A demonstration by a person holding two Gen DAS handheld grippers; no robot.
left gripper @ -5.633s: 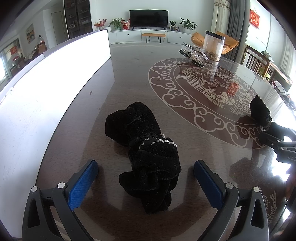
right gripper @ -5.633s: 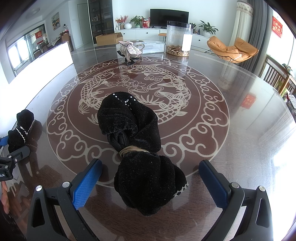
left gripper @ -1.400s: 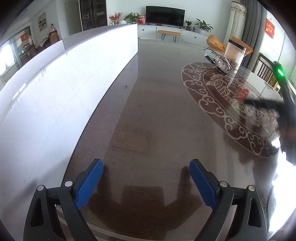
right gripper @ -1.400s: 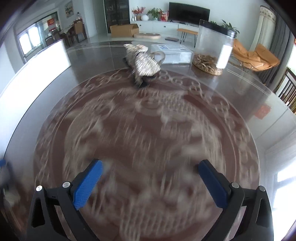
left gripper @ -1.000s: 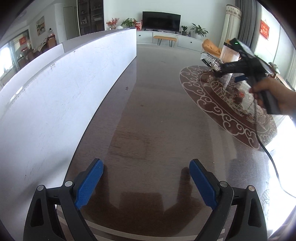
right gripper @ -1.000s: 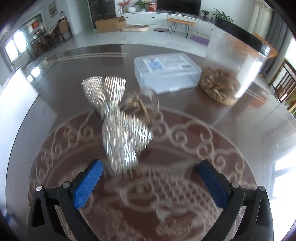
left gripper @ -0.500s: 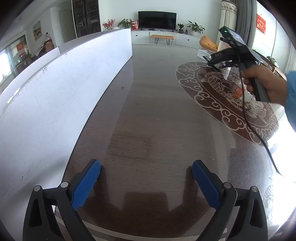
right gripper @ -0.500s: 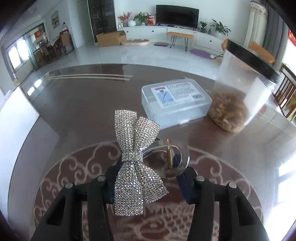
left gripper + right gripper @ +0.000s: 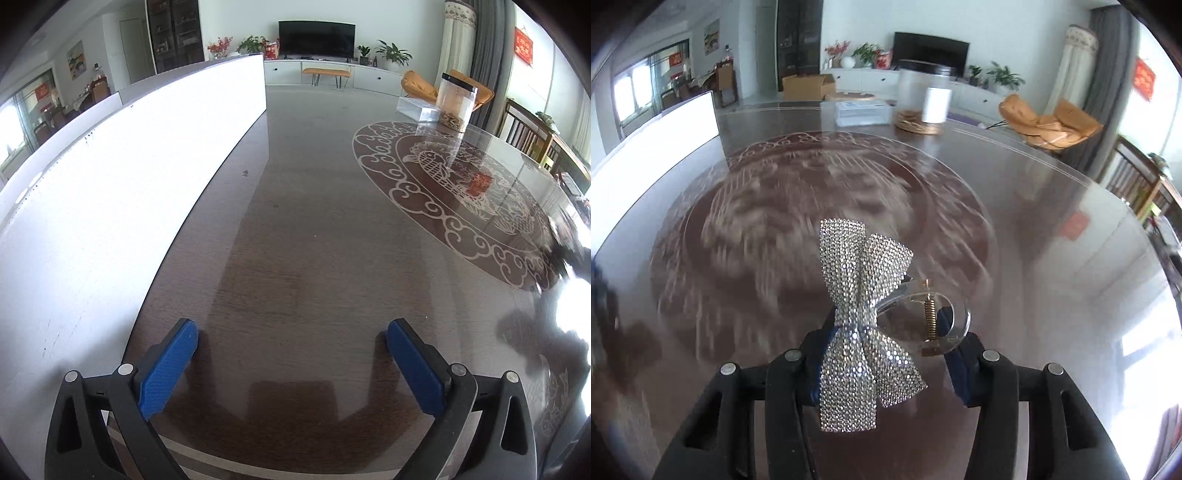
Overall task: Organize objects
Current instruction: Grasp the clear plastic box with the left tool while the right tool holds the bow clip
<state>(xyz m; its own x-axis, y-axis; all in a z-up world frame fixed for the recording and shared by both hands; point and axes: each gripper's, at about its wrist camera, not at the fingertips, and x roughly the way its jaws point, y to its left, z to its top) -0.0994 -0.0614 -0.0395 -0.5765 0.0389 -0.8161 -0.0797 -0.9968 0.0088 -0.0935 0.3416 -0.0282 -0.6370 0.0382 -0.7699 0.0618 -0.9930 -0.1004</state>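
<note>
A hair clip with a silver rhinestone bow (image 9: 857,295) and a clear claw with a brass spring (image 9: 934,321) is held above the table in the right wrist view. My right gripper (image 9: 886,325) is shut on it, pads pressing either side of the clip; the jaws are easing open slightly, with the clip still between them. The table under it is motion-blurred. In the left wrist view my left gripper (image 9: 290,328) stands wide open over bare dark wood, with nothing between its blue pads (image 9: 166,369). A dark blur (image 9: 569,251) at the right edge seems to be the right gripper.
The round table (image 9: 314,221) has a pale carved medallion (image 9: 461,192). At its far side stand a clear jar with a black lid (image 9: 456,107) and a flat clear box (image 9: 415,109). A white board (image 9: 110,184) runs along the table's left edge.
The right gripper closed on the bow clip, lifted it and pulled it back from the jar and box. In the left view the hand left the far table for the right edge.
</note>
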